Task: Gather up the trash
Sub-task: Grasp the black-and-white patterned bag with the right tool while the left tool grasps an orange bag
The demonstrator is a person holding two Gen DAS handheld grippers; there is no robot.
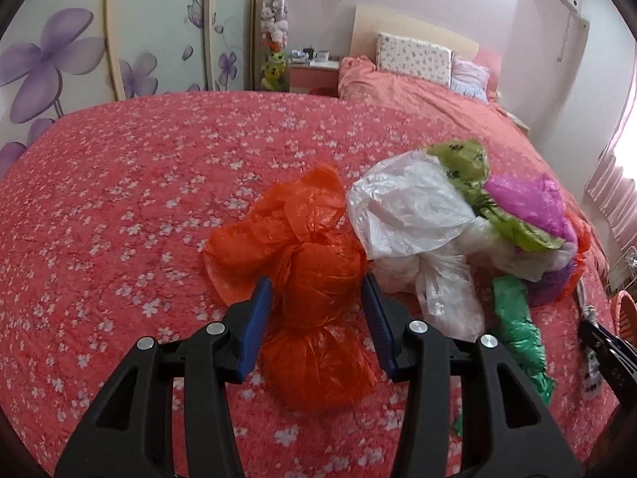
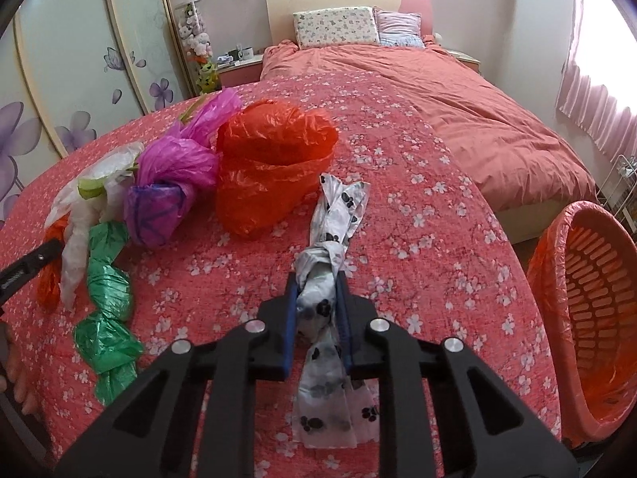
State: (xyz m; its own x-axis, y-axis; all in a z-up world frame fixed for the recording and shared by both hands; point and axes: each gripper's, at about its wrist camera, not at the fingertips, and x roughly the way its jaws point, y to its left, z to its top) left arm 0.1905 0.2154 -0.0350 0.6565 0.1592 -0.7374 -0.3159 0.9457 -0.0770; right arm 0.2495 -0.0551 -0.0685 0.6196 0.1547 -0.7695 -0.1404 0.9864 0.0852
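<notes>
A knotted orange plastic bag (image 1: pixel 318 354) lies on the pink flowered bedspread (image 1: pixel 119 219). My left gripper (image 1: pixel 316 290) is open, with one blue pad on each side of the bag's knotted middle. A twisted white bag with black paw prints (image 2: pixel 342 207) lies on the bed in the right wrist view. My right gripper (image 2: pixel 317 283) is shut on it near its knot, and both ends stick out beyond the fingers. An orange laundry-style basket (image 2: pixel 557 247), lined with an orange bag, stands off the bed's right edge.
More bags lie bunched to the left gripper's right: white (image 1: pixel 406 207), yellow-green (image 1: pixel 466 163), magenta (image 1: pixel 529 203), green (image 1: pixel 517 334). A puffed red-orange bag (image 2: pixel 270 159) sits ahead of the right gripper. Pillows (image 2: pixel 334 26) and a duvet lie at the far end.
</notes>
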